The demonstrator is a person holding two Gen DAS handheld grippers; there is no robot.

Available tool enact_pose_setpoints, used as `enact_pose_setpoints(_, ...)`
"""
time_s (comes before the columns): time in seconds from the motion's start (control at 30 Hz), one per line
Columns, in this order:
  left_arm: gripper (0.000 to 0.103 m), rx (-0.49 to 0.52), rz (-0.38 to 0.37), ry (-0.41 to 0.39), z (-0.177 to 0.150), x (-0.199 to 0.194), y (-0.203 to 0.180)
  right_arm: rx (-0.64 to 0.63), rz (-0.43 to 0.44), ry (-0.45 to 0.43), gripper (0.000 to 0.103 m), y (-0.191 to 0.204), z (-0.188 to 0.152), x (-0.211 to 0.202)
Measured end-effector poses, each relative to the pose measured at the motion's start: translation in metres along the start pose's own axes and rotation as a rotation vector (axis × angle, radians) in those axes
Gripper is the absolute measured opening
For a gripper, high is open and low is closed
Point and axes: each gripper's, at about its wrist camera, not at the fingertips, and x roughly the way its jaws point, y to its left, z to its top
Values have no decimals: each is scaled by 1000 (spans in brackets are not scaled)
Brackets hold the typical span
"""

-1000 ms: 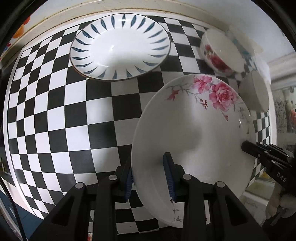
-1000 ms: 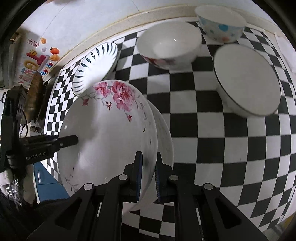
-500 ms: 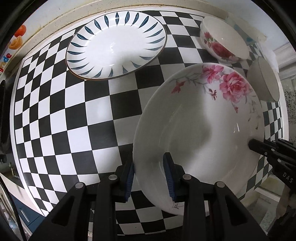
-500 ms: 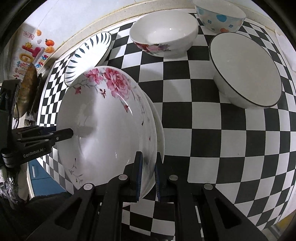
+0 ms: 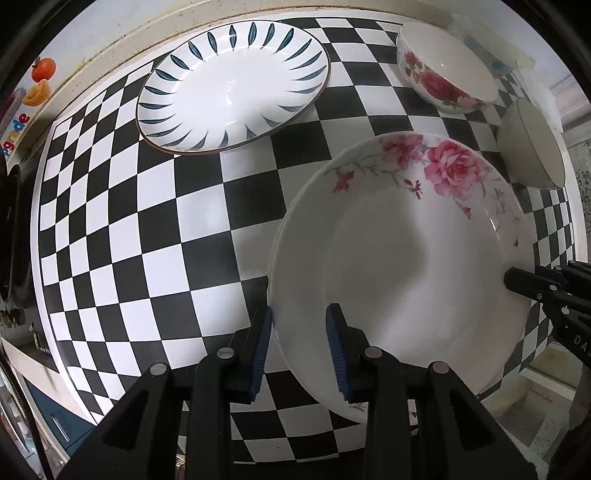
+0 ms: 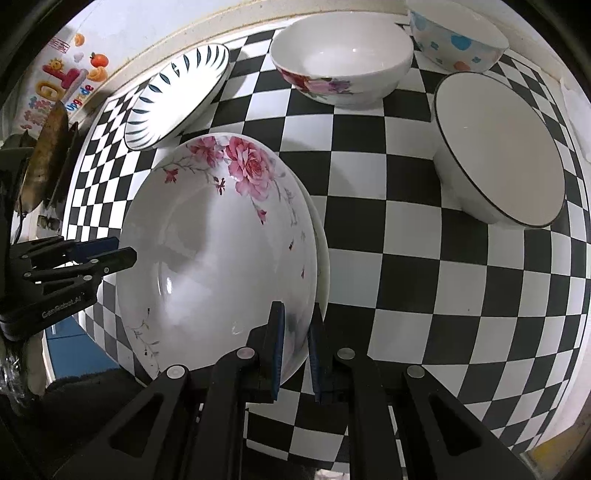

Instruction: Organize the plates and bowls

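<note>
While both claws pinch the rose plate (image 5: 402, 258), only the right view shows a dotted bowl (image 6: 458, 33).

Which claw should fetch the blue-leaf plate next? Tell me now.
Left. The blue-leaf plate lies on the left claw's side; the right claw sits across the rose plate, which both grip.

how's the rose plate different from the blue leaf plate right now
The rose plate has pink roses on one side of its rim; the blue leaf plate has dark blue strokes all round its rim. The rose plate is gripped at opposite edges by the left gripper and right gripper; the blue leaf plate lies untouched on the checkered surface, nearer the wall. Another white rim shows under the rose plate; none under the blue leaf plate. Both are round, white and empty.
</note>
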Motion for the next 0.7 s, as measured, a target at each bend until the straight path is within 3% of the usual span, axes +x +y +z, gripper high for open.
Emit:
enact_pose_setpoints(0.33,28,-21,-65,12,-5,-7,27,35,-13,57,19,-6,9,-7)
enact_pose_setpoints(0.47,28,-63,-118,-14,-1,-29,47,59,10,20,19,-5,23,-31)
enact_pose_setpoints(0.57,30,-148,-146,-74,18,-52,84,63,50,-39,20,6,49,-54)
enact_pose_setpoints(0.7,33,-277,-182,-95,55,-49,141,29,118,-105,36,38,110,-69)
